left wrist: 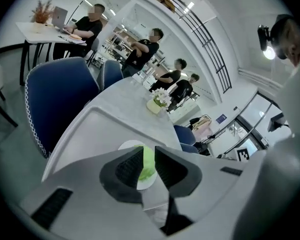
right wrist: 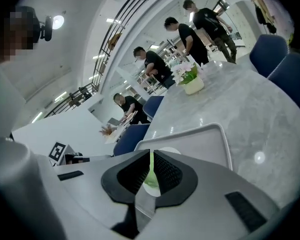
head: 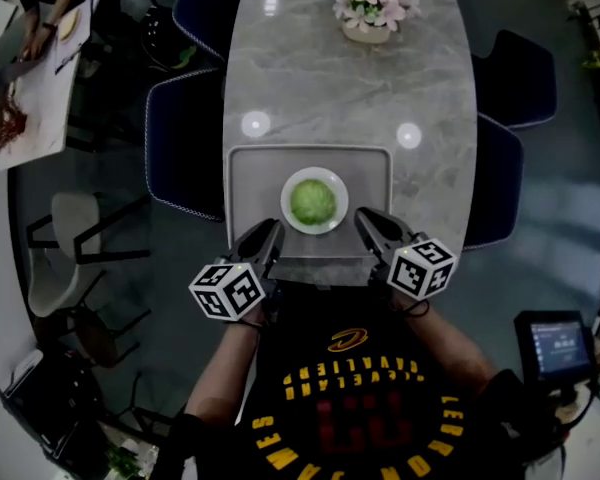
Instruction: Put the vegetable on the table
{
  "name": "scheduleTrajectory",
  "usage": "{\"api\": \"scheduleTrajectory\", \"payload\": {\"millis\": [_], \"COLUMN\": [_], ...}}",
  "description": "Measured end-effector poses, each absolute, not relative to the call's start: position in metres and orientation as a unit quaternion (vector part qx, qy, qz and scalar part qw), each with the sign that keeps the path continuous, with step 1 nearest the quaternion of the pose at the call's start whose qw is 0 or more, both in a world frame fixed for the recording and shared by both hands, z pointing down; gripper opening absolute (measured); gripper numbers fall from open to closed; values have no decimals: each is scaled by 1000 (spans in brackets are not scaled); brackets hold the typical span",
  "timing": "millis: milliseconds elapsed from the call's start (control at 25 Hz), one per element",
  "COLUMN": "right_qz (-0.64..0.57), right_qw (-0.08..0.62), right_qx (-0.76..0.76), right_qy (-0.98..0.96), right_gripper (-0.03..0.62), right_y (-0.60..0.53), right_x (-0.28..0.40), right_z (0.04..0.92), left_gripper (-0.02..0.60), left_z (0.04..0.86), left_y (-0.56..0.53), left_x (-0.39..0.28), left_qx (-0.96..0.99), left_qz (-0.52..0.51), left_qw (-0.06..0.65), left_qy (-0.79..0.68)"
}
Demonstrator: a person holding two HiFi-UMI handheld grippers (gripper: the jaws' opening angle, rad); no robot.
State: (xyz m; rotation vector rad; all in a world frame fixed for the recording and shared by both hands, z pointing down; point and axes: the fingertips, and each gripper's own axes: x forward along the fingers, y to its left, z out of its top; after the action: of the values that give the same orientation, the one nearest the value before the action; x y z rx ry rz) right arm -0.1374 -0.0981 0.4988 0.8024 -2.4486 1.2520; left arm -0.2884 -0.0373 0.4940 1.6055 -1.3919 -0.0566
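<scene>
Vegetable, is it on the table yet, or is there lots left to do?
Nothing looks done: the vegetable sits on its plate in the tray. Nothing is in hand either; the left gripper and right gripper are at the tray's near edge, both empty. Left to do: grab the vegetable, lift it out and set it on the table.

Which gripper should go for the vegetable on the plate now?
Left, probably: both hover by the plate, but the left gripper has its jaws apart, framing the vegetable; the right gripper has them nearly together.
</scene>
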Motion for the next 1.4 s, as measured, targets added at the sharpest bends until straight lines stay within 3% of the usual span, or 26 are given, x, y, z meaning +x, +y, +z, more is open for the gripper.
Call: {"api": "scheduleTrajectory", "payload": {"millis": [80, 880, 1400], "right_qz": [430, 518, 543], "right_qw": [145, 227, 233], "right_qx": [293, 304, 294], "right_qy": [-841, -766, -751], "right_gripper": [67, 66, 66], "right_y": [-101, -112, -95], "right_x": [-135, -135, -146], "right_z": [505, 610, 611], "left_gripper": [66, 66, 66], "left_z": [503, 611, 611], "left_y": [-37, -53, -43], "left_x": [-291, -294, -286], "left_qx": [655, 591, 584], "left_qz": [-13, 79, 72], "left_qw": [499, 599, 626], "left_qy": [-567, -535, -511]}}
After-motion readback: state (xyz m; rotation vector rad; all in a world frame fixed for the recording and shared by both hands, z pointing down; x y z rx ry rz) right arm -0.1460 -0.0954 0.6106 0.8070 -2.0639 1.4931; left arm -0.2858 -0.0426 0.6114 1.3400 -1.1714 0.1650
